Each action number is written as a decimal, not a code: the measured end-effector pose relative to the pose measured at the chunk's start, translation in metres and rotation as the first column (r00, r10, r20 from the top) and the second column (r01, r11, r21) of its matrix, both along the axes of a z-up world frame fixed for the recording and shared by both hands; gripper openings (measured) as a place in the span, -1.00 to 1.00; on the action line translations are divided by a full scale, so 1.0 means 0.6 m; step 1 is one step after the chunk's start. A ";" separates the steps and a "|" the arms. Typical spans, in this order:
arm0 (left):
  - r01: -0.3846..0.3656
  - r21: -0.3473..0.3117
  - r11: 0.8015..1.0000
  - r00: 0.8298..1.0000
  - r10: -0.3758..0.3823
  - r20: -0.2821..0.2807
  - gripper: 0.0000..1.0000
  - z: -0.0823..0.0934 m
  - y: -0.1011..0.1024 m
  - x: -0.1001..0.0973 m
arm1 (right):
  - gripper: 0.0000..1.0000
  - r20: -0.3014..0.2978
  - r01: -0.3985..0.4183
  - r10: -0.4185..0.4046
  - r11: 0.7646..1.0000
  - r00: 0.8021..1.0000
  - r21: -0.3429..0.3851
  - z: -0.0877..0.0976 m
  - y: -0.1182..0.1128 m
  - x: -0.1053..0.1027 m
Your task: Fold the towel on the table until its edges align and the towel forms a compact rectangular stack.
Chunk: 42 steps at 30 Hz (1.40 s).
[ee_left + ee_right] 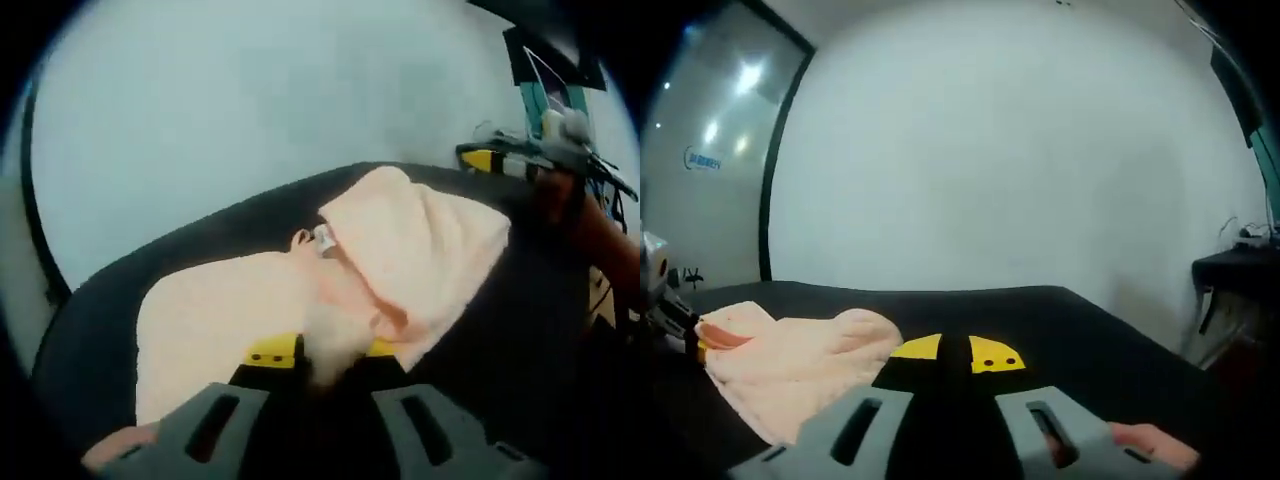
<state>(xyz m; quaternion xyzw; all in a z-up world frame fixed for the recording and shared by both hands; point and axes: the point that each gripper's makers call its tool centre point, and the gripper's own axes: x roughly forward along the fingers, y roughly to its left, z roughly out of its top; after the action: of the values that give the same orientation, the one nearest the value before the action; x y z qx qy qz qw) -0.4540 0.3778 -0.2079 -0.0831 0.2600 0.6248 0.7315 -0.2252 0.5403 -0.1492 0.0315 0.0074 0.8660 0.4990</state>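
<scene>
Peach towel (300, 300), half folded on black table (520, 300); your left gripper (320, 365) pinches its raised edge; your right gripper (954, 358) looks closed on nothing beside it; carry the pinched edge across squarely, matching corners.

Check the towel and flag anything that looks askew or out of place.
The peach towel is far from a neat stack: in the left gripper view one part is lifted and bunched into a peak above the black table, edges not aligned. The left gripper is shut on towel fabric. Nothing looks spilled or damaged.
</scene>
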 end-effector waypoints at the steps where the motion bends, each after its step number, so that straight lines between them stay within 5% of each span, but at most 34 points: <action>1: 0.027 -0.014 1.000 0.999 -0.027 0.028 -0.36 0.004 -0.007 0.010 | -0.89 0.003 -0.003 0.003 1.000 1.000 -0.001 -0.001 0.000 -0.001; 3: 0.102 -0.025 0.994 0.985 -0.097 0.145 -0.08 0.030 -0.039 0.048 | -0.89 0.004 -0.005 0.005 1.000 1.000 -0.002 -0.001 -0.001 -0.001; 5: 0.199 0.026 0.980 0.967 -0.201 0.155 -0.19 0.064 -0.046 0.064 | -0.89 0.005 -0.004 0.004 1.000 1.000 -0.001 -0.001 -0.001 -0.002; 6: 0.177 0.044 0.983 0.969 -0.182 0.168 -0.33 0.080 -0.046 0.054 | -0.89 0.007 -0.005 0.005 1.000 1.000 -0.002 -0.002 -0.001 -0.002; 8: 0.146 0.089 0.985 0.982 -0.155 0.104 -0.48 0.096 -0.032 0.014 | -0.89 0.009 -0.007 0.007 1.000 1.000 -0.002 -0.002 -0.001 -0.004; 10: 0.060 0.102 0.993 0.988 -0.073 0.136 -0.48 0.090 -0.006 -0.035 | -0.89 0.014 -0.009 0.009 1.000 1.000 0.001 -0.003 -0.001 -0.006; 12: 0.022 0.095 0.995 0.975 -0.042 0.217 -0.48 0.067 0.016 -0.054 | -0.89 0.012 -0.011 0.011 1.000 1.000 -0.003 -0.003 -0.001 -0.006; 15: 0.055 -0.033 0.998 0.993 -0.052 0.102 -0.49 -0.014 0.018 -0.049 | -0.89 -0.026 -0.006 0.004 0.996 1.000 -0.090 -0.018 0.003 -0.004; 17: 0.078 0.034 0.996 0.993 -0.080 0.081 -0.49 0.007 0.008 -0.020 | -0.88 -0.068 -0.011 -0.004 0.977 0.998 -0.214 -0.044 0.013 -0.003; 19: 0.076 0.087 0.993 0.990 -0.086 0.115 -0.49 0.043 0.007 -0.013 | -0.79 -0.071 -0.005 -0.012 0.974 0.997 -0.227 -0.050 0.026 -0.002; 21: 0.108 0.143 0.984 0.994 -0.109 0.005 -0.49 0.072 0.005 -0.015 | -0.75 -0.068 -0.026 0.010 0.974 0.998 -0.225 -0.047 0.017 -0.011; 24: 0.081 0.191 0.978 0.993 -0.063 -0.098 -0.46 0.088 0.013 -0.063 | -0.73 -0.052 -0.177 0.169 0.963 0.984 -0.203 -0.029 -0.047 -0.053; 25: 0.047 0.225 0.973 0.997 -0.031 -0.074 -0.46 0.096 0.015 -0.088 | -0.70 -0.032 -0.163 0.160 0.961 0.987 -0.224 -0.032 -0.064 -0.052; 27: -0.087 0.319 0.944 0.994 0.061 0.090 -0.46 0.107 0.019 -0.171 | -0.67 -0.037 -0.074 0.065 0.934 0.997 -0.349 -0.059 -0.083 -0.026; 28: -0.123 0.371 0.921 0.986 0.069 0.154 -0.47 0.111 0.016 -0.203 | -0.67 -0.055 -0.041 0.018 0.889 0.998 -0.456 -0.084 -0.094 -0.013; 30: -0.228 0.449 0.864 0.959 0.119 0.259 -0.49 0.111 -0.002 -0.262 | -0.65 -0.208 -0.129 0.008 0.809 0.978 -0.574 -0.099 -0.113 -0.025; 31: -0.271 0.481 0.834 0.945 0.136 0.298 -0.49 0.108 -0.012 -0.286 | -0.63 -0.203 -0.128 0.006 0.793 0.979 -0.596 -0.107 -0.118 -0.025; 33: -0.334 0.508 0.794 0.910 0.130 0.394 -0.49 0.097 -0.030 -0.299 | -0.64 -0.133 -0.071 -0.005 0.826 0.991 -0.559 -0.105 -0.106 -0.025; 34: -0.344 0.452 0.823 0.903 0.159 0.399 -0.51 0.096 -0.039 -0.299 | -0.64 -0.141 -0.080 -0.001 0.821 0.990 -0.566 -0.102 -0.104 -0.036; 36: -0.370 0.586 0.721 0.897 0.114 0.427 -0.55 0.142 -0.050 -0.303 | -0.60 -0.231 -0.130 -0.017 0.786 0.973 -0.605 -0.091 -0.101 -0.062; 38: -0.358 0.545 0.758 0.894 0.111 0.434 -0.55 0.125 -0.046 -0.302 | -0.49 -0.242 -0.150 -0.012 0.755 0.970 -0.638 -0.096 -0.100 -0.088; 39: -0.351 0.529 0.772 0.900 0.124 0.417 -0.55 0.116 -0.045 -0.304 | -0.45 -0.227 -0.139 -0.012 0.760 0.974 -0.635 -0.100 -0.098 -0.095; 41: -0.341 0.535 0.773 0.900 0.104 0.423 -0.55 0.120 -0.045 -0.300 | -0.64 -0.134 -0.095 0.011 0.757 0.991 -0.646 -0.125 -0.101 -0.110; 42: -0.340 0.548 0.765 0.894 0.080 0.442 -0.55 0.126 -0.046 -0.297 | -0.73 -0.083 -0.075 0.030 0.777 0.996 -0.625 -0.127 -0.102 -0.116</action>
<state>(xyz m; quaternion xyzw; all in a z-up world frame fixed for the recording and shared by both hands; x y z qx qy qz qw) -0.6322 0.3504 -0.1322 0.0054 -0.1195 0.7245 0.6788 -0.2950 0.4789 -0.2256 -0.1072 0.3130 0.8262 0.4560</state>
